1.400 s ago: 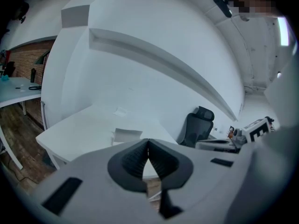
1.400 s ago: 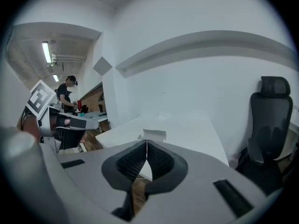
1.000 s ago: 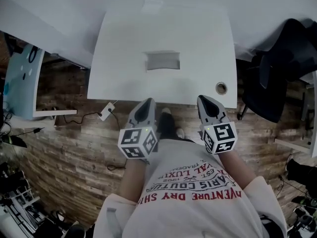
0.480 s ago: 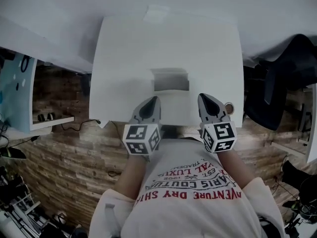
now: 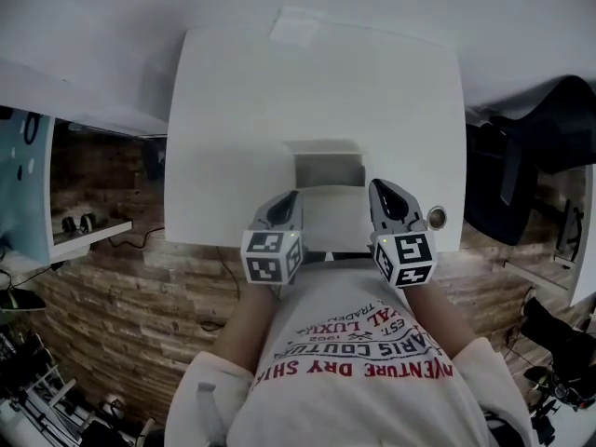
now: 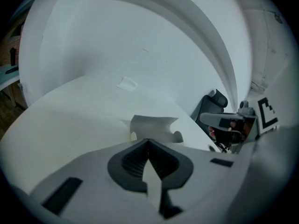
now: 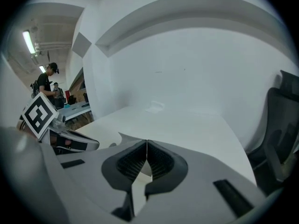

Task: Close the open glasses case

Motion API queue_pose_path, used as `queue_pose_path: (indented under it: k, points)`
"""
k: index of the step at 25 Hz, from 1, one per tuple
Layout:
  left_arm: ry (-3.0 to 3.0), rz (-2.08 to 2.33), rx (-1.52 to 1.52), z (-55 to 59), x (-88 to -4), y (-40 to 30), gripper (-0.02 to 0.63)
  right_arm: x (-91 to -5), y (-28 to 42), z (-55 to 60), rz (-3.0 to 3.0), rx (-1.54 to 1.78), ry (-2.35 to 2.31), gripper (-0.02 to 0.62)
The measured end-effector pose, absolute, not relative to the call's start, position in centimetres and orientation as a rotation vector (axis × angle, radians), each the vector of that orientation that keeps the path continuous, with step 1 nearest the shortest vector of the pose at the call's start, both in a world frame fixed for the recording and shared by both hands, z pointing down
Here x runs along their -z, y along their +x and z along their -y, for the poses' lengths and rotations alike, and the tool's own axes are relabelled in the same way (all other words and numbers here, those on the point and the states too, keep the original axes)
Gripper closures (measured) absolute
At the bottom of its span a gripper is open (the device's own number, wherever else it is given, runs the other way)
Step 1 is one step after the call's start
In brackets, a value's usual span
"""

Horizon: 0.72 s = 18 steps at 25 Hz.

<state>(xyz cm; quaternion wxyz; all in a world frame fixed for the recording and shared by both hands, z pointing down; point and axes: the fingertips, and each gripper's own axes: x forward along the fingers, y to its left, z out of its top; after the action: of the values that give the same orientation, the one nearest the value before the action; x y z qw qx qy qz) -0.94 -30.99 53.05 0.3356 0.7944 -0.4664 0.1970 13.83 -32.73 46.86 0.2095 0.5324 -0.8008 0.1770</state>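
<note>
The open glasses case (image 5: 328, 192) lies near the front edge of the white table (image 5: 233, 110), its grey-lined lid (image 5: 328, 169) standing up at the far side. My left gripper (image 5: 284, 203) hovers just left of the case, and my right gripper (image 5: 386, 196) just right of it. Both are shut with nothing between the jaws. In the left gripper view the case (image 6: 154, 127) sits just beyond the closed left gripper (image 6: 148, 143), with the right gripper (image 6: 233, 122) off to the side. The right gripper view shows that gripper (image 7: 146, 144) closed, with the left gripper (image 7: 56, 134) at its left.
A small white patch (image 5: 298, 26) lies at the table's far edge. A round cable hole (image 5: 435, 217) is in the front right corner. A black chair (image 5: 531, 147) stands to the right, and a shelf (image 5: 84, 236) to the left over the brick-patterned floor.
The table has come nearer in the view. Both grippers have moved forward from over the floor to the table's front edge, ending on either side of the case.
</note>
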Motion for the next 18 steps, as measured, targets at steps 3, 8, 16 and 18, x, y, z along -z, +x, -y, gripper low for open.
queue_pose_path:
  k: [3, 8, 16, 18]
  points:
    - [2.048, 1.208, -0.539, 31.5, -54.6, -0.9, 0.601, -48.5, 13.9, 33.5, 2.201, -0.513, 1.456, 0.583]
    - [2.004, 1.177, -0.571, 31.3, -56.6, -0.4, 0.601, -49.4, 13.4, 34.3, 2.191, -0.529, 1.418, 0.583]
    - [1.97, 1.176, -0.546, 30.7, -57.6, -0.2, 0.601, -49.2, 12.0, 36.9, 2.218, -0.461, 1.371, 0.581]
    - [1.962, 1.179, -0.537, 30.8, -57.6, -0.2, 0.601, -49.2, 12.2, 37.8, 2.218, -0.431, 1.37, 0.582]
